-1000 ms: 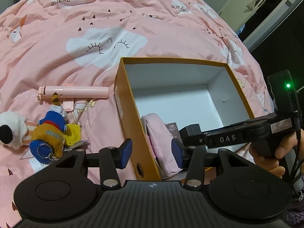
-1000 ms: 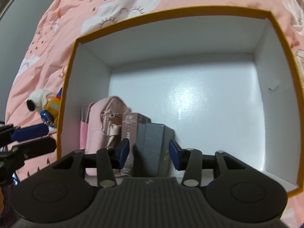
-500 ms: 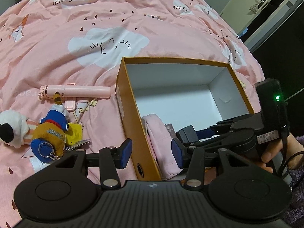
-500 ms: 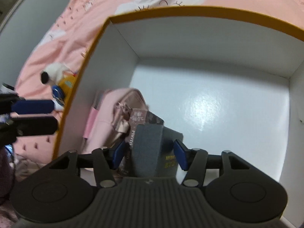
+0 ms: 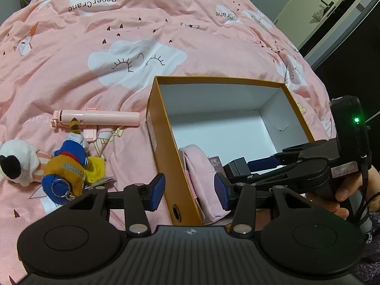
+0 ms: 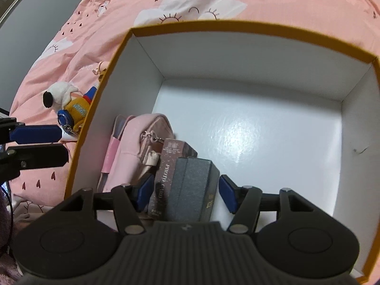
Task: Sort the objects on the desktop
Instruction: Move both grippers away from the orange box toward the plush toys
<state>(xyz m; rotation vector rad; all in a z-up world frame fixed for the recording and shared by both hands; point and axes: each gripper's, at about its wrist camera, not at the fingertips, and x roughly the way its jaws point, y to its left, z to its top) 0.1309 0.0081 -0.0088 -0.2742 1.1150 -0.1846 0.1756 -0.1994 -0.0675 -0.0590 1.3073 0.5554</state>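
Nearest, the right gripper reaches down into the orange-walled, white-lined cardboard box; its blue-padded jaws have just been opening and now stand spread clear of the dark grey box standing between them, which sits beside a brown "PHOTO" carton and a soft pink zip pouch in the box's near left corner. The left gripper hangs with jaws spread and empty astride the box's near wall. Farther left on the pink cloud-print duvet lie plush keychain toys and, beyond them, a pink selfie stick.
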